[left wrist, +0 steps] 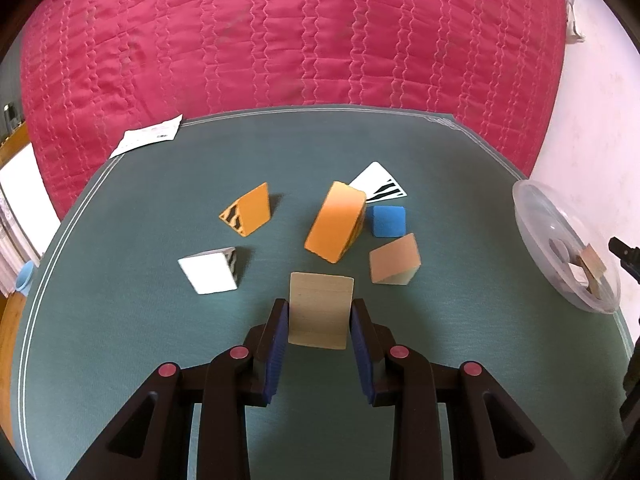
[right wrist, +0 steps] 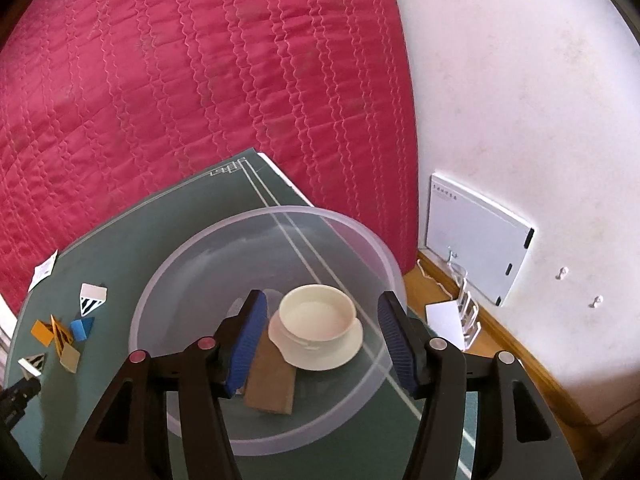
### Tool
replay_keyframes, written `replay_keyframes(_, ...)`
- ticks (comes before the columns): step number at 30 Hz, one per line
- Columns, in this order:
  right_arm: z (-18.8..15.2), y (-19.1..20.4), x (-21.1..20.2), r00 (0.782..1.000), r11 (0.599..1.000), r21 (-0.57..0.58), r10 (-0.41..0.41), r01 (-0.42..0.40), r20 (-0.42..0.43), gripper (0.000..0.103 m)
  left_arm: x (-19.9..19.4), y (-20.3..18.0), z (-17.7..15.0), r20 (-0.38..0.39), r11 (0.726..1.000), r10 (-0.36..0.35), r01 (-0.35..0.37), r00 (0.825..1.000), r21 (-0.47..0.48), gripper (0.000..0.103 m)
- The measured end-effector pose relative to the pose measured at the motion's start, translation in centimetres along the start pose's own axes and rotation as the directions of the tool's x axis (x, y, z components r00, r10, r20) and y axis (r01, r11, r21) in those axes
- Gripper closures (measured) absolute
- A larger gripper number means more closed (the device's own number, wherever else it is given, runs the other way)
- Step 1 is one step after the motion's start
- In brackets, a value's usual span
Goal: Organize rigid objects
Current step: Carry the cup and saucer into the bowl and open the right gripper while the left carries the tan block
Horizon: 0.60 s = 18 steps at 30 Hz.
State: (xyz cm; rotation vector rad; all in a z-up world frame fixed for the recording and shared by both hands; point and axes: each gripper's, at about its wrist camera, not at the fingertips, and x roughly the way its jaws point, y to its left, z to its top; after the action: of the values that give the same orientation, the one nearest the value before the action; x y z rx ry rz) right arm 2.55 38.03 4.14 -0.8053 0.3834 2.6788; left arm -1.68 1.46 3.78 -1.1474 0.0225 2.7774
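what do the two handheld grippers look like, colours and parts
Both look alike. The left gripper and right gripper have black plastic linkage arms with triangular cut-outs, round pink-red pivot caps (the right's outer two look silver-white) and ribbed blue pads on the fingers. No cables, sleeves or hands show.

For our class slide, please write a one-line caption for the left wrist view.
Left claw shut on a pale wooden block above a green mat scattered with orange, white and blue blocks.

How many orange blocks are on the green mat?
2. One orange block with black stripes lies left of the middle, apart from the others. A bigger orange block leans beside the blue block. More could hide behind them.
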Motion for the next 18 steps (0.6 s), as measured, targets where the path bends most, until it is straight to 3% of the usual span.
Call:
replay_keyframes(6, -0.6, -0.2, -0.9, 0.999, 1.000, -0.010, -0.017, 0.018, 0.042, 0.044, 0.0, -2.1, 0.6, 0.001, 0.999, -0.019, 0.019, 1.000, 0.038, 0.071)
replay_keyframes(18, -2.3, -0.2, -1.6, 0.997, 0.999, -0.021, 0.034, -0.033, 0.067, 0.044, -0.3, -7.8, 2.7, 0.016, 0.986, -0.104, 0.101, 0.994, 0.131, 0.071)
